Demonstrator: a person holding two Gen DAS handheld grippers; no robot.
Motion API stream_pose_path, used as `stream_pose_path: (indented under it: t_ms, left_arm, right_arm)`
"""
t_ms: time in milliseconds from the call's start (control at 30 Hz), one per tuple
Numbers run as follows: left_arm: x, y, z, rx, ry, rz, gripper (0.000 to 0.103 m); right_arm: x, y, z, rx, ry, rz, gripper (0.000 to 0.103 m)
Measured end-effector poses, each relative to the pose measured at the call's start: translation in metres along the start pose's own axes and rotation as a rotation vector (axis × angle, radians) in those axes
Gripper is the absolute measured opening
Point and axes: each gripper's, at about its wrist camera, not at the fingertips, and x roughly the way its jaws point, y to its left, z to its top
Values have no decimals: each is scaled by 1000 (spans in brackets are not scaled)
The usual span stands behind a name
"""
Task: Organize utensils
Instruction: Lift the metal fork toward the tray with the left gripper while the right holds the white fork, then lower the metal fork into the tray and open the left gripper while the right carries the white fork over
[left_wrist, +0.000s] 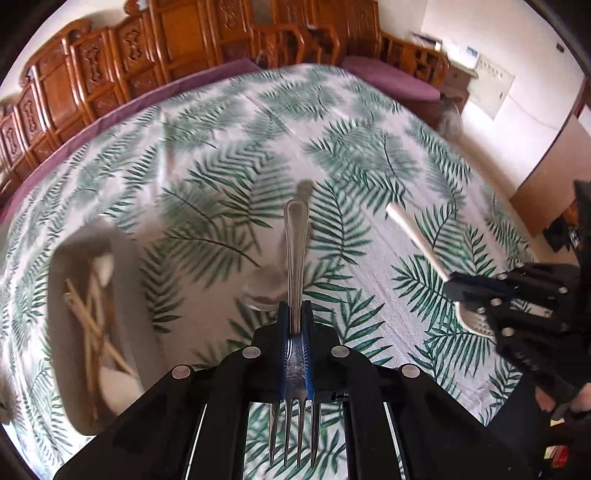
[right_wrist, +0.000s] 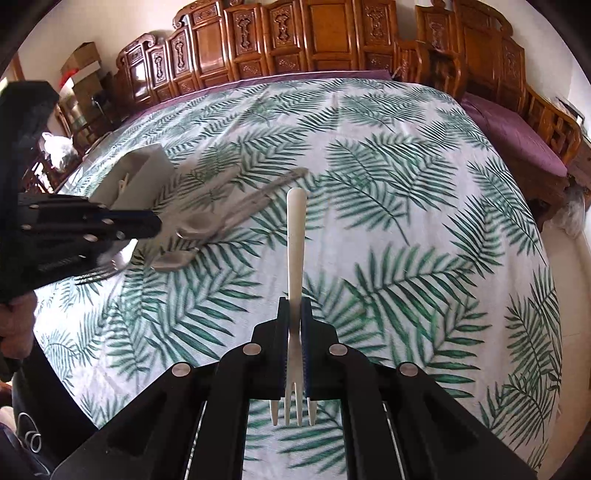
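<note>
Left hand-held gripper (left_wrist: 295, 310) clamped on metal fork (left_wrist: 295, 236), lower centre of frame, tines toward cam. Right hand-held gripper (right_wrist: 294, 306) clamped on white plastic fork (right_wrist: 295, 229), same orientation. Metal: stiff, slick, prob. heavier; plastic: light, may flex. Grip at necks. Grey tray (left_wrist: 55, 266) w/ chopsticks (left_wrist: 92, 328), left on desk (left_wrist: 369, 129).

– What does the right gripper (right_wrist: 294, 314) carry?
– A white plastic fork (right_wrist: 295, 258), clamped between its jaws, handle pointing forward, tines toward the camera, above the leaf-print tablecloth (right_wrist: 388, 192).
– And at the left?
– The left gripper (right_wrist: 147, 225) grips a metal fork (right_wrist: 99, 271). Beyond it stands a grey utensil holder (right_wrist: 147, 173), and blurred metal utensils (right_wrist: 207, 221) lie on the cloth.
</note>
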Motion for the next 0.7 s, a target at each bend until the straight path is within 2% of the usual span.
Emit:
stream_pose_path:
  t_ms: [333,700]
  left_arm:
    - [-45,69,-11,-106,-75,25,6]
    - [-43,153,-35,-249,-71,67,6]
  right_arm:
    - [3,55,32,-60,-12,34,7]
    - [21,131,72,-138,-5,104,7]
